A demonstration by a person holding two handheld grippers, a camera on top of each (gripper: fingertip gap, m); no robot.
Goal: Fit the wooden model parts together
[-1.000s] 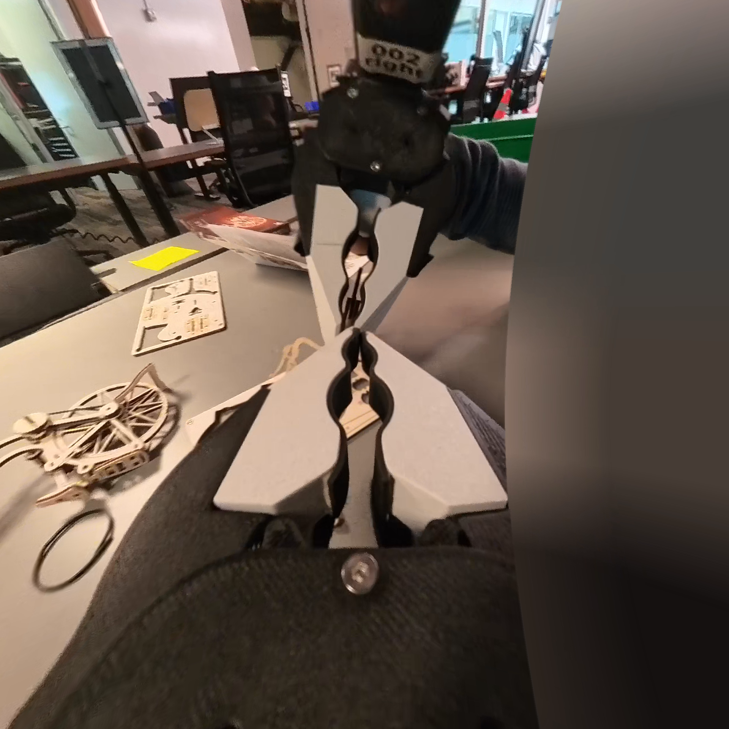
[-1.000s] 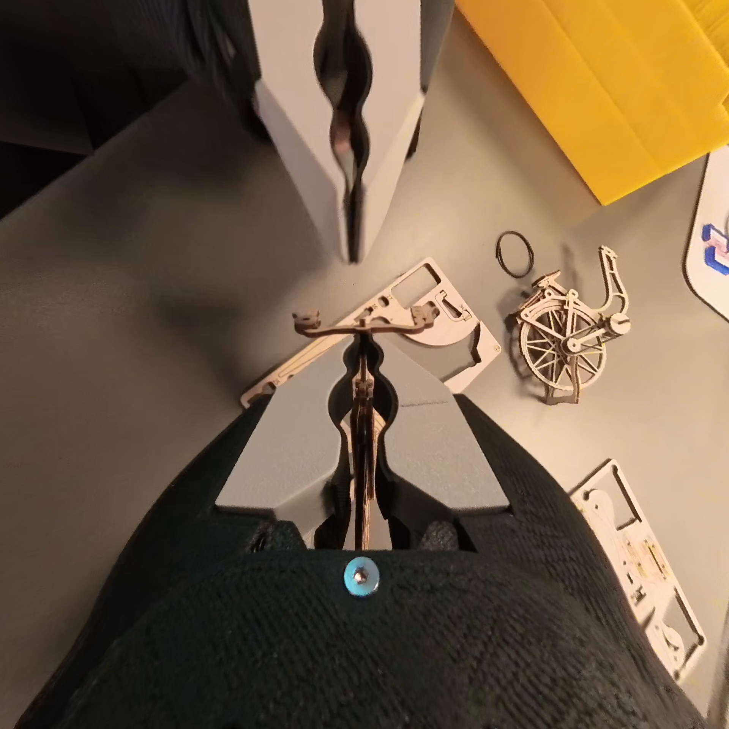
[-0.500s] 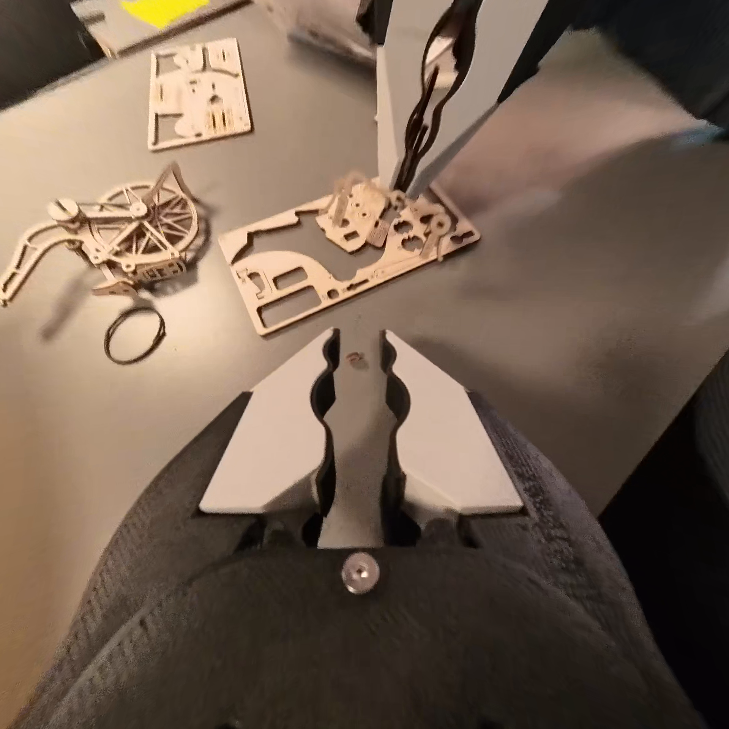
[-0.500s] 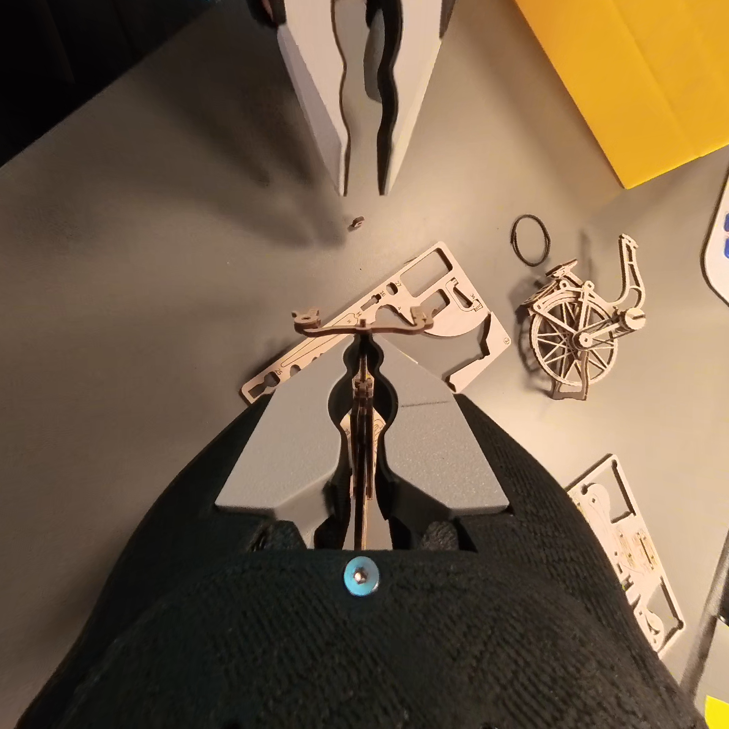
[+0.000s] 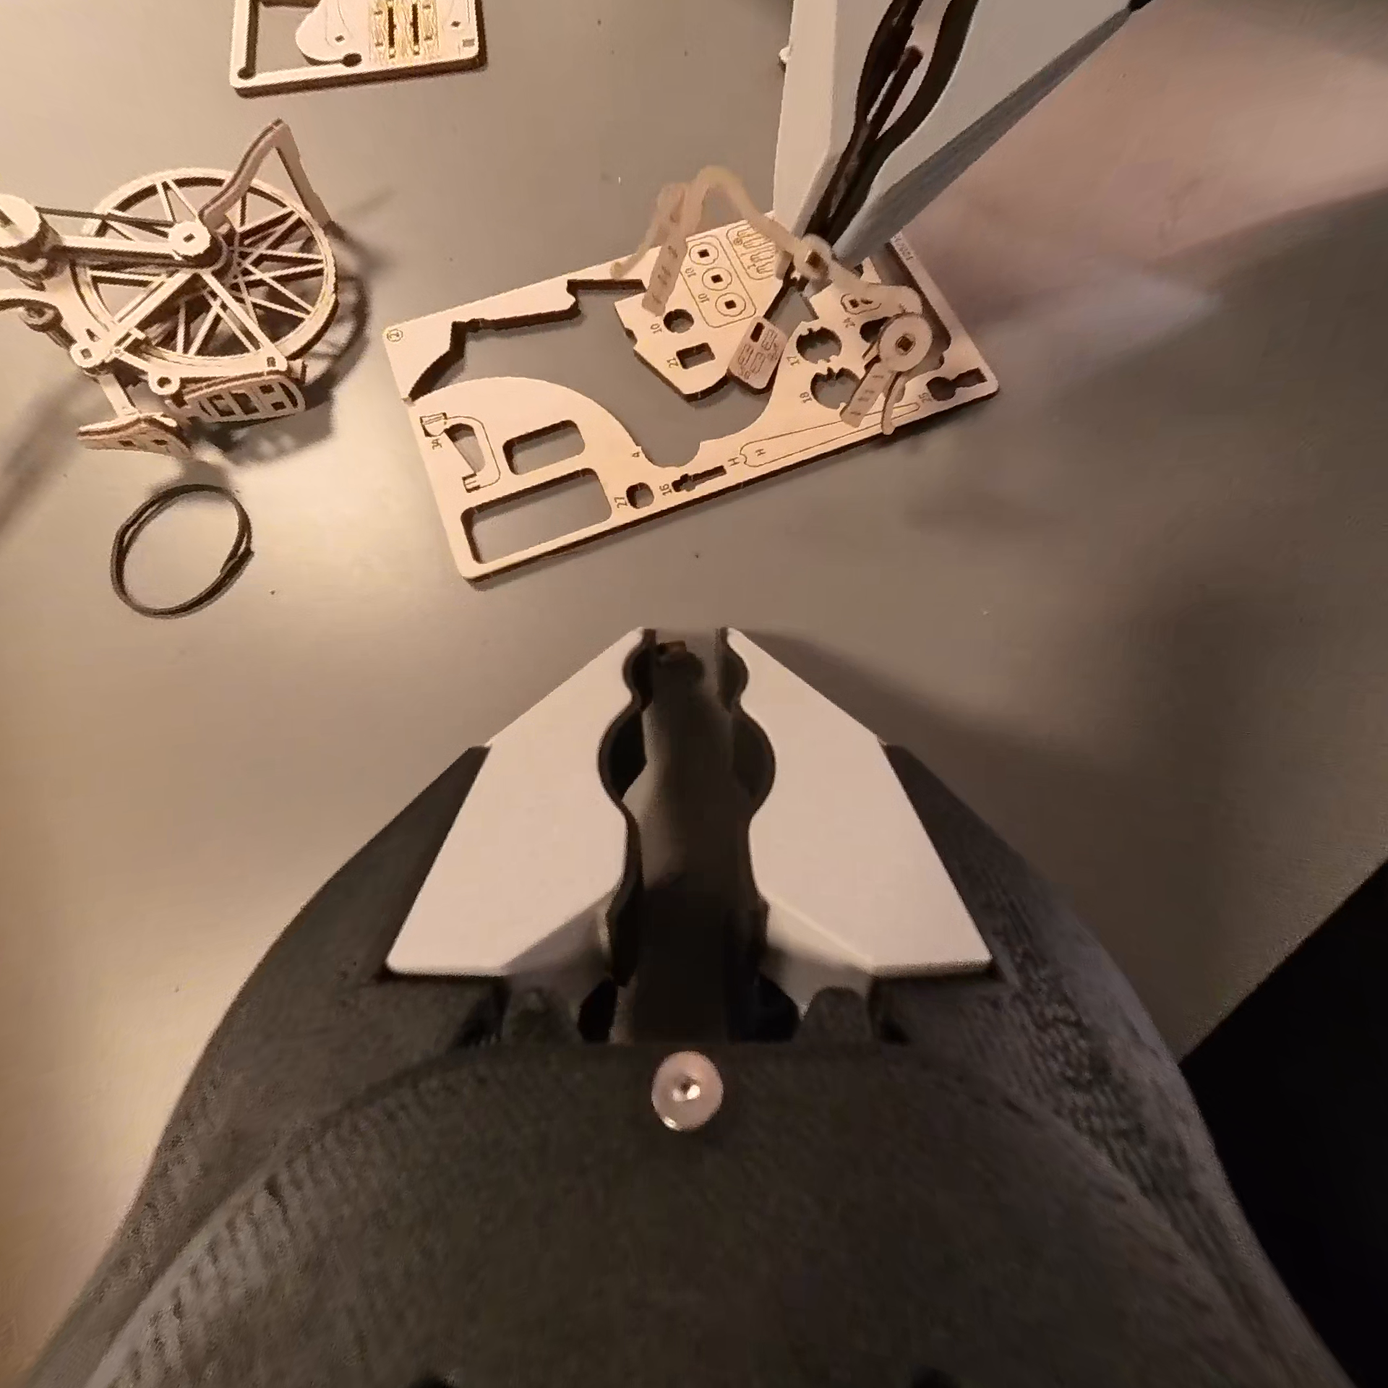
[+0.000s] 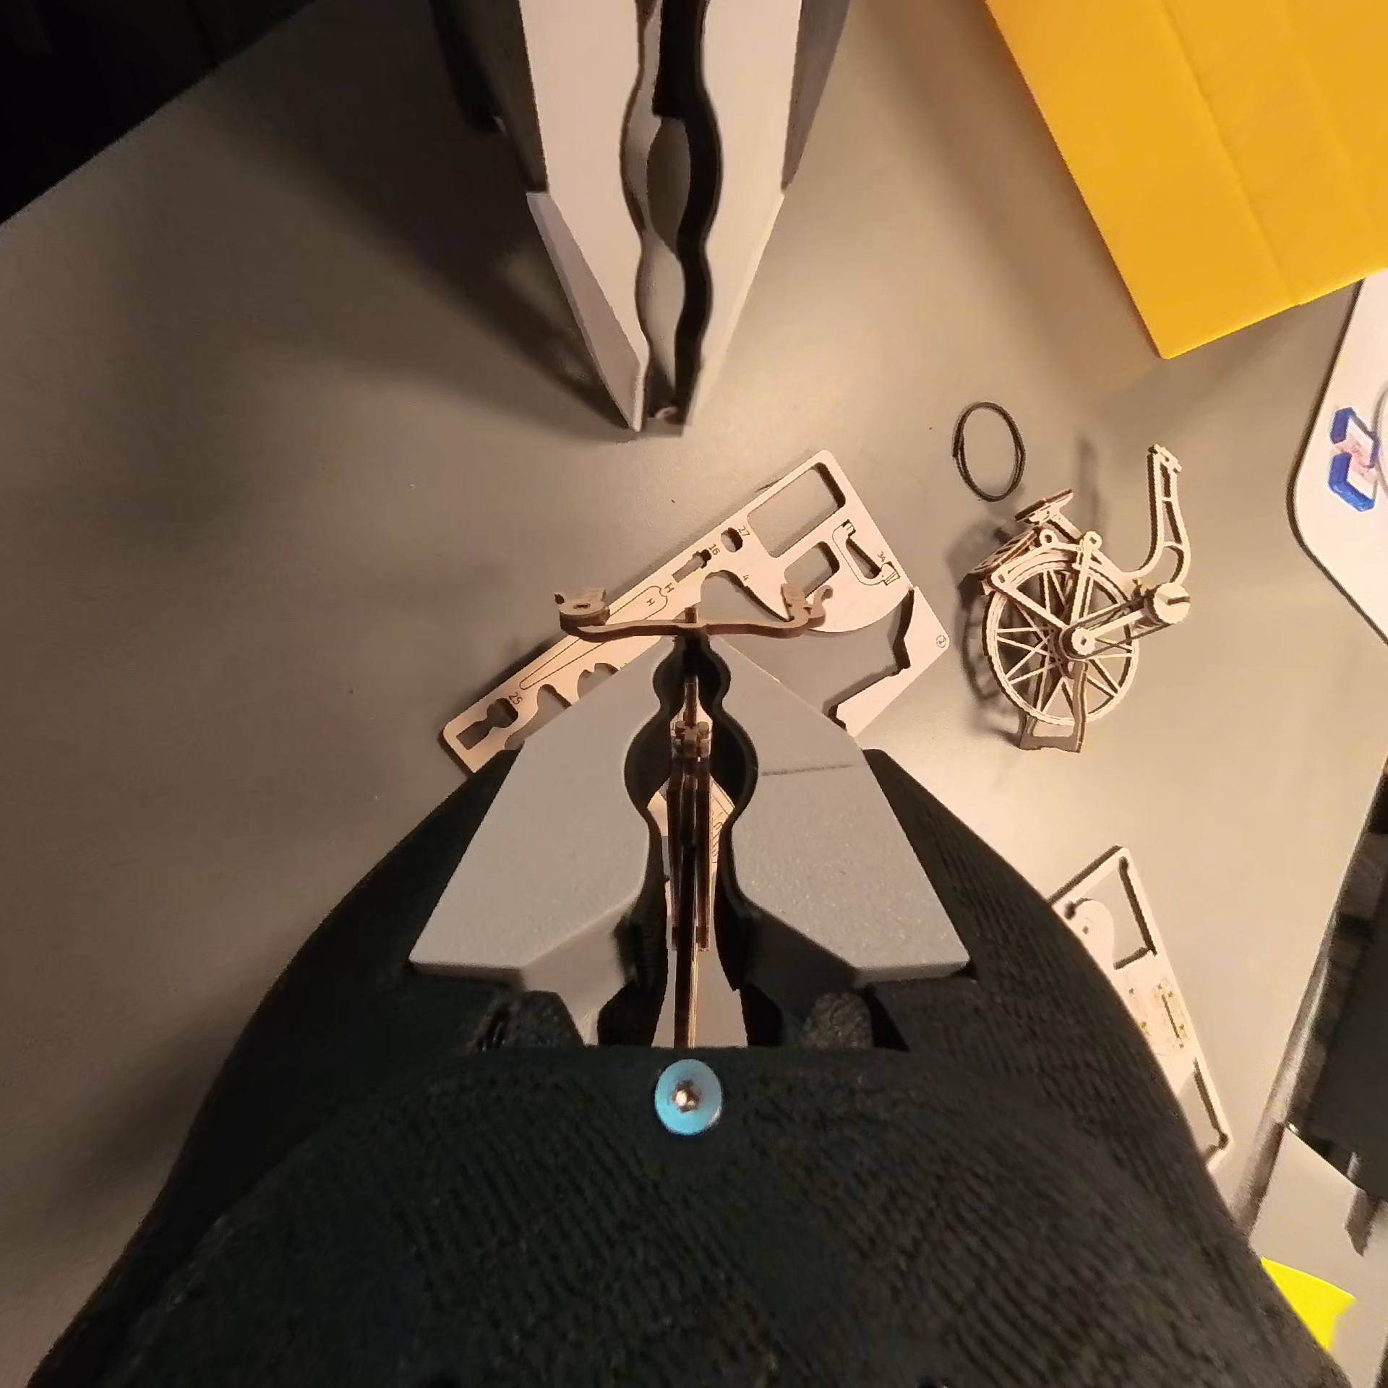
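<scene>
The left gripper [image 5: 682,638], jaws a little apart around a tiny wooden bit [image 5: 676,647] on the tabletop [image 5: 1051,601], faces the right gripper [image 6: 689,647], clamped on a handlebar assembly [image 6: 680,623] whose bar lies crosswise, above the part sheet [image 5: 601,451] between them.

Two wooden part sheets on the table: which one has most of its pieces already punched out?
The cut-out sheet lying below the right gripper: big empty windows and gaps. The other sheet, beyond the wheel assembly, looks mostly intact.
</scene>
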